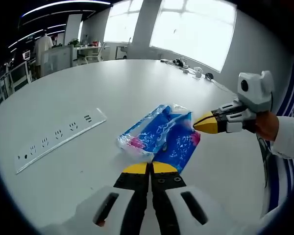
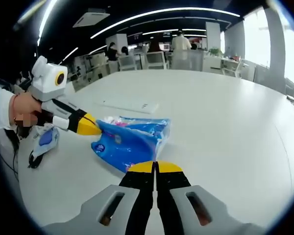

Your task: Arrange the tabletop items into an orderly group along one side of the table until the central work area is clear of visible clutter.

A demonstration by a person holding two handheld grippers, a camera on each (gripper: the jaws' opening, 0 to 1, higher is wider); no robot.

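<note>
Packets (image 1: 161,135) lie crosswise before tongs (image 1: 149,168).

Daylight from the blown-out windows (image 1: 186,27) at the top of the left gripper view floods the white table (image 1: 112,88) evenly with only faint shadows, while ceiling light strips (image 2: 152,17) streak the darker right gripper view, and both frames bend strongly toward their edges.
</note>
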